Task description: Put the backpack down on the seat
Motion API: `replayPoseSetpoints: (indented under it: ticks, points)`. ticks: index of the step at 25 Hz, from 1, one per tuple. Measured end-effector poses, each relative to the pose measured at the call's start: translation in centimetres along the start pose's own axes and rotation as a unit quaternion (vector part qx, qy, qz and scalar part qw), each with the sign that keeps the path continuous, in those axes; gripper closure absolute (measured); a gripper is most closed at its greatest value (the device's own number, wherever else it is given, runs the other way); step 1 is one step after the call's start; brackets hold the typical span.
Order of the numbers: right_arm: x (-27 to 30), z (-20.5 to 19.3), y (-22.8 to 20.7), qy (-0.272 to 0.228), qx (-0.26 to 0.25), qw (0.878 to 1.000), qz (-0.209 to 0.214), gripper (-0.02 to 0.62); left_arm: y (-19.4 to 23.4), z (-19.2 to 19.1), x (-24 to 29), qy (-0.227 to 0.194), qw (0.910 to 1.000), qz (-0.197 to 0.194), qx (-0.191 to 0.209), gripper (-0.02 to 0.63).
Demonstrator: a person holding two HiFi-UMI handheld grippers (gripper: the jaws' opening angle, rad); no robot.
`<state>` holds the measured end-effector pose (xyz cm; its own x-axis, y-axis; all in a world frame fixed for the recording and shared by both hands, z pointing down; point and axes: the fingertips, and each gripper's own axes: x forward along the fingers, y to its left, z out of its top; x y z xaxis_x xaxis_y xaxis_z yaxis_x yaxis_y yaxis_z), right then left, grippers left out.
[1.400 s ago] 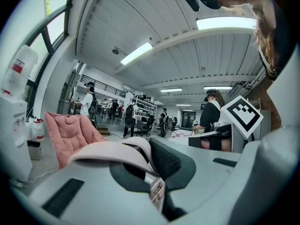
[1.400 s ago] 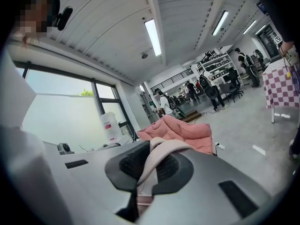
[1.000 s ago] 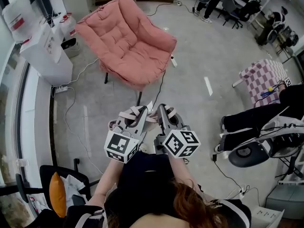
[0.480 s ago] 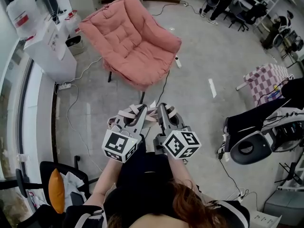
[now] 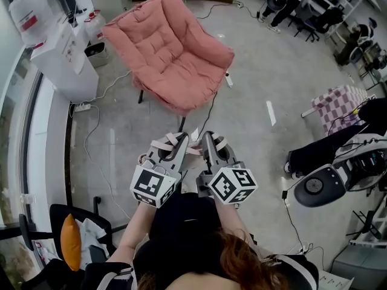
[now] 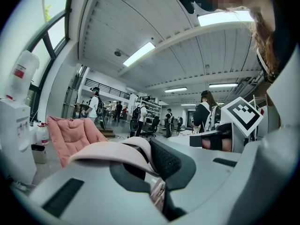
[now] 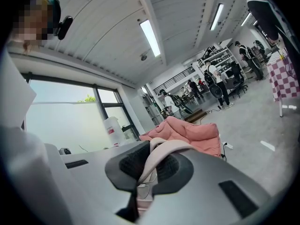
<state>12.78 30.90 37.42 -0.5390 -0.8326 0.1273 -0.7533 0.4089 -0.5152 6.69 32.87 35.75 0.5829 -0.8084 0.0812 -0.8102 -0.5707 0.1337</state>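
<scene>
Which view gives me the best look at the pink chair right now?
The head view: the whole pink chair shows from above, seat included. The left gripper view catches only a slice of it at left; the right gripper view shows its cushion behind the backpack strap.

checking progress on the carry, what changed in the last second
Only the view drifted: the pink chair sits slightly further right in the head view. The left tool and right tool stay shut on the backpack straps, side by side before the person. Nothing taken or let go.
</scene>
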Motion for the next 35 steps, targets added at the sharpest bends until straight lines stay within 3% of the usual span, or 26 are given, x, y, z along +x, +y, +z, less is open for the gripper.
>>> replayPoseSetpoints:
  ticks: [5,11,35]
  points:
    - [1.5,1.0,-1.0,-0.004,0.009,1.000,-0.004,0.551,1.0,0.5,1.9,-0.003,1.0000,-0.007,0.000,0.589]
    - [4.8,2.5,-1.6,-0.005,-0.015,1.000,-0.004,0.551,3.8,1.4,4.6,0.003,1.0000,-0.002,0.006,0.589]
    - [19.1,13.3,-2.6,-0.040,-0.047,0.998,0.017,0.551,14.4,10.4,15.6,-0.026,0.9989,-0.018,0.035,0.589]
